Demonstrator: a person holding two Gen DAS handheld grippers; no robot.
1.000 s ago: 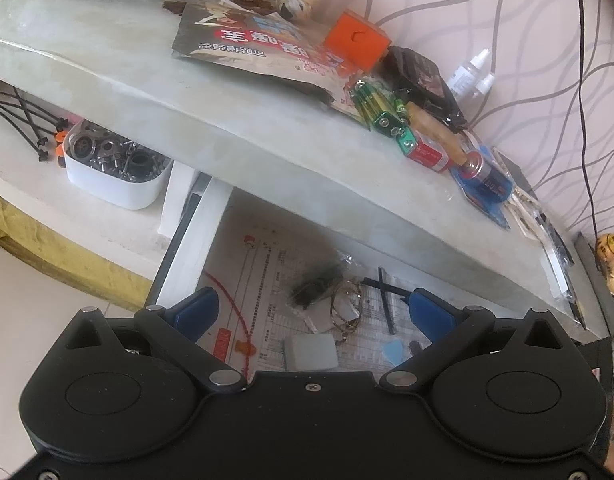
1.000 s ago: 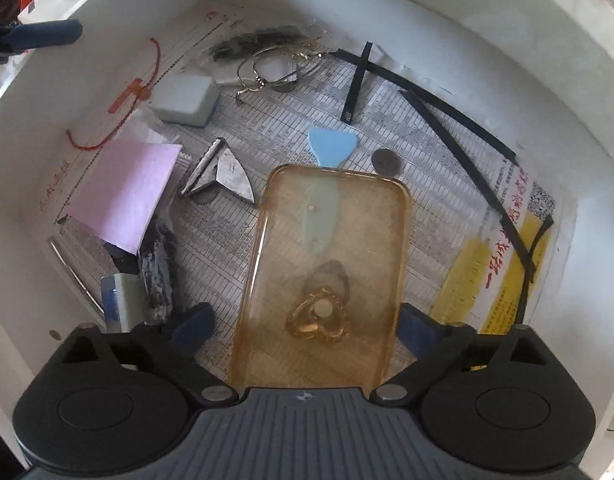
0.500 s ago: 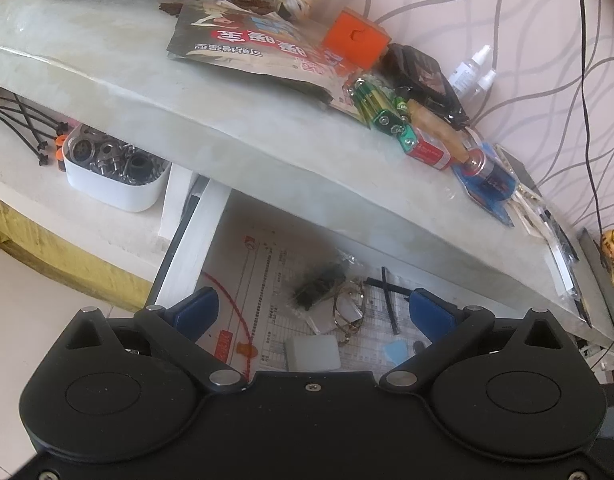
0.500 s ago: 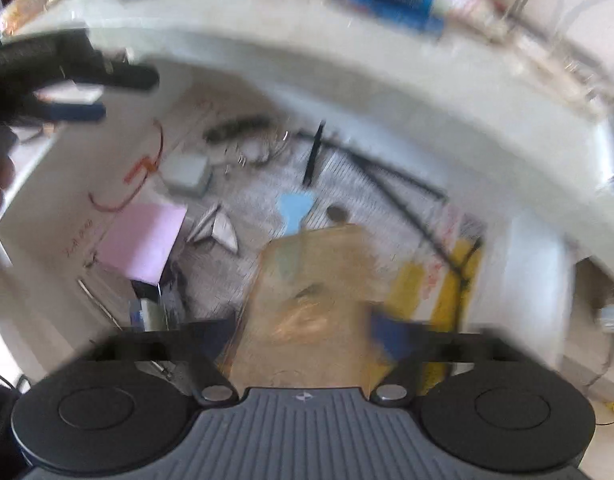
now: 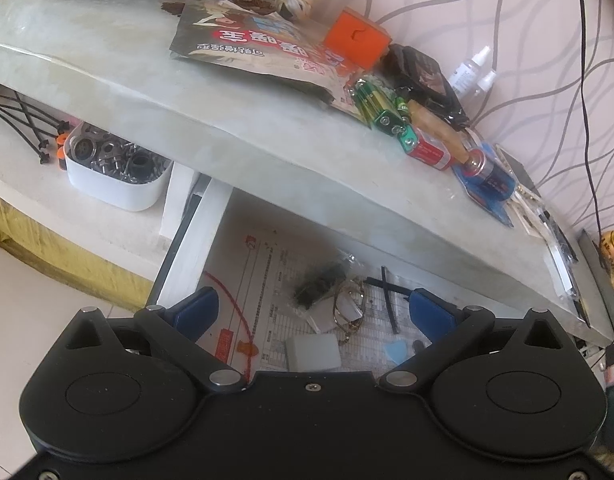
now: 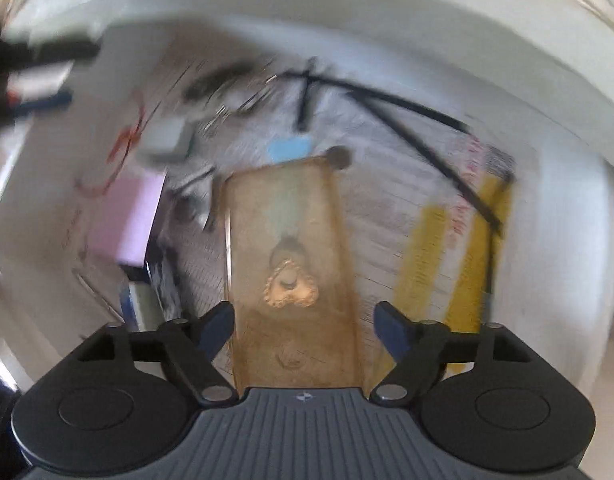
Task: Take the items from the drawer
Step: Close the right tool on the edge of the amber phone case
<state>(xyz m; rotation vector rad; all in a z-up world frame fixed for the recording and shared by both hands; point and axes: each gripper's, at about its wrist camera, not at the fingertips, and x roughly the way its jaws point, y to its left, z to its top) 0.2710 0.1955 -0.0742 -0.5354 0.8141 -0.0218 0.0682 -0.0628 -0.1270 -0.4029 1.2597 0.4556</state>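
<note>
Amber and see-through, the phone case [image 6: 287,264] lies between the fingers of our right gripper [image 6: 303,326], stretching from them toward twelve o'clock over the paper lining of the drawer [image 6: 563,240]. Those jaws are opening: the left pad [image 6: 217,326] sits just at the case's edge, the right pad stands clear of it, so the grip, as we judge it, is off. The picture is smeared, so whether the case rests on the drawer floor we cannot tell. We point steeply down here because the drawer sits under the overhanging tabletop [image 5: 267,136].

Our left gripper [image 5: 311,312] hangs wide open and empty above the drawer's near edge, likely waiting its turn. Toward its twelve o'clock lie spectacles [image 5: 349,306] and a grey block [image 5: 313,352]. At one o'clock on the tabletop sit batteries [image 5: 377,106], probably already taken out.
</note>
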